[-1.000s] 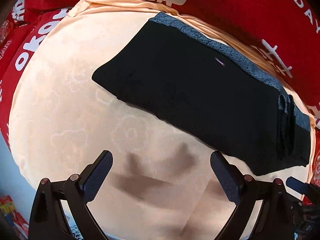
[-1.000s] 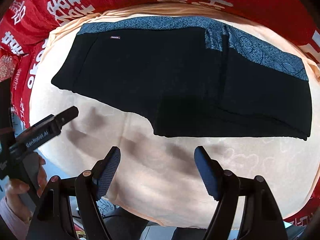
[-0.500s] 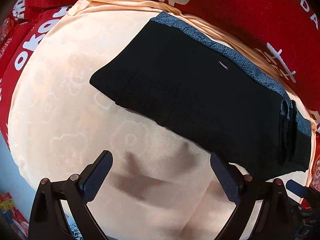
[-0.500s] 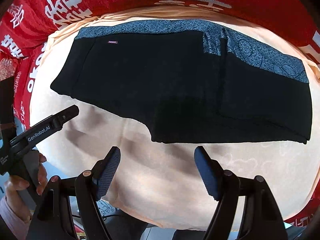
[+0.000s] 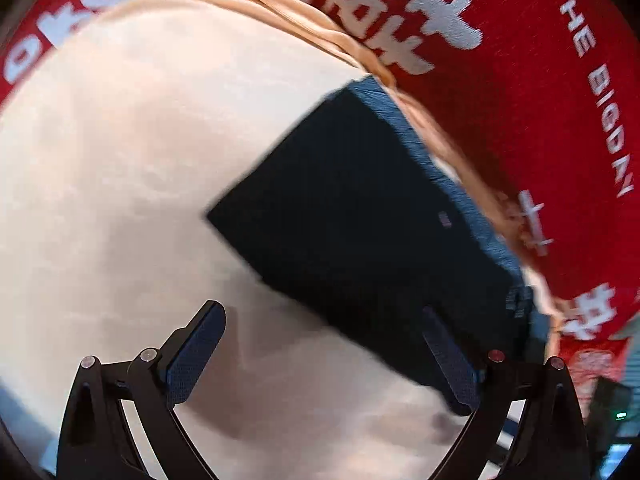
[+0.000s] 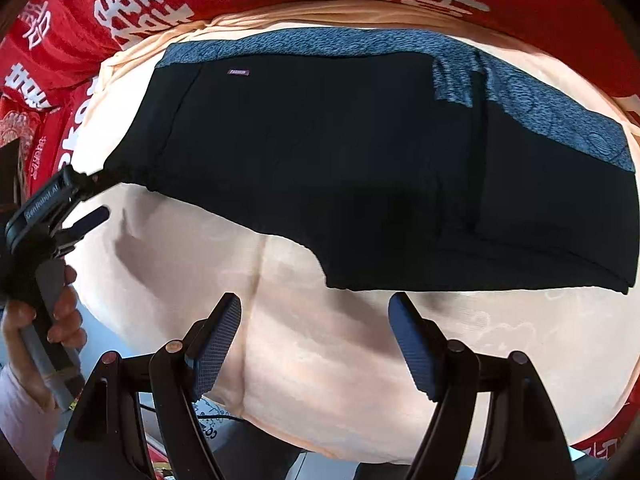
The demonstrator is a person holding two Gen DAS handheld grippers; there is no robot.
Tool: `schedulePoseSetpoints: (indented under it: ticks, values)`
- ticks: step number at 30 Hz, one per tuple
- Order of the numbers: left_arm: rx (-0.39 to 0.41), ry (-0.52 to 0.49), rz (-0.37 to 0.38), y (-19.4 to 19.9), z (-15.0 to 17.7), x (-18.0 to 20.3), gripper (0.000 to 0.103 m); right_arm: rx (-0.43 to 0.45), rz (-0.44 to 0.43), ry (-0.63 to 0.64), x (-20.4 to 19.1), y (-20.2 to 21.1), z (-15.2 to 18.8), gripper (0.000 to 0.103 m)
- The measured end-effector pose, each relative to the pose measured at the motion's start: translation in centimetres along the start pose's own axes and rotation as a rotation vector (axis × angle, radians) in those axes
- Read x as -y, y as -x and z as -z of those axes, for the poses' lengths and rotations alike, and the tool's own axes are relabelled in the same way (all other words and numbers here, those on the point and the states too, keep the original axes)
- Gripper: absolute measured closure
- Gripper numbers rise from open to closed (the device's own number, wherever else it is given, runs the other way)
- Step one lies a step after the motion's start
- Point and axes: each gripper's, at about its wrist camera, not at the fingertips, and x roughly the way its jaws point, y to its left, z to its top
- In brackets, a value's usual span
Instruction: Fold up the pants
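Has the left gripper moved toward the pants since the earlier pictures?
Yes. In the right wrist view the left gripper now reaches the left corner of the pants; earlier it stood apart, lower on the peach cloth.

left claw (image 5: 322, 354) moved in to the pants' (image 6: 360, 160) left corner, one finger now over the fabric

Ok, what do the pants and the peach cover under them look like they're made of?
The pants look like soft matte black knit, lying limp and flat, with a blue-grey patterned band along the top edge; the fibre can't be told. The peach cover looks like thin, slightly glossy woven cloth: faint tone-on-tone motifs, creases, bunched edge.
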Motion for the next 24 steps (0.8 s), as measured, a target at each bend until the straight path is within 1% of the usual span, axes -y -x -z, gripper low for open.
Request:
schedulePoseSetpoints:
  ticks: [2,5,7,9,13,15,16,17,20,21,22,23,24]
  values:
    - [-0.003,0.016,0.087,-0.7,0.1,-0.1,0.004,-0.006,-0.005,0.004,-0.2,-0.4,-0.1,0.024]
    - [0.003,0.035,0.174,-2.1,0.3,0.0,0.004,-0.012,-0.014,0.013,-0.6,-0.9,-0.1,0.024]
    - [0.018,0.046,0.203,-2.6,0.3,0.0,0.004,-0.010,-0.018,0.023,-0.7,-1.0,-0.1,0.024]
    - [0.054,0.051,0.233,-2.6,0.1,0.0,0.004,-0.004,-0.022,0.030,-0.8,-1.1,-0.1,0.024]
    - [0.063,0.125,0.255,-2.5,-0.7,0.3,0.002,0.005,-0.032,0.028,-0.5,-1.3,-0.1,0.024]
    - [0.087,0.138,0.272,-2.0,-1.0,0.8,0.002,0.011,-0.039,0.022,-0.3,-1.2,0.0,0.024]
    - [0.106,0.123,0.267,-1.8,-1.1,1.3,0.002,0.018,-0.040,0.019,-0.3,-1.2,0.0,0.024]
    - [0.108,0.110,0.250,-2.1,-1.2,1.5,0.002,0.025,-0.041,0.018,-0.2,-1.0,0.0,0.024]
    - [0.071,0.102,0.166,-4.1,-1.9,1.8,0.002,0.045,-0.041,0.016,0.1,-0.5,-0.2,0.024]
    - [0.085,0.093,0.151,-4.0,-2.0,2.2,0.002,0.053,-0.036,0.019,0.2,-0.3,-0.4,0.024]
    - [0.090,0.079,0.124,-3.9,-2.1,2.8,0.004,0.063,-0.034,0.021,0.4,0.1,-0.6,0.024]
    - [0.092,0.054,0.061,-4.0,-2.1,3.5,0.009,0.075,-0.032,0.023,0.6,0.4,-0.9,0.024]
    - [0.102,0.038,0.011,-3.9,-2.1,3.9,0.028,0.090,-0.032,0.028,0.8,1.0,-1.4,0.024]
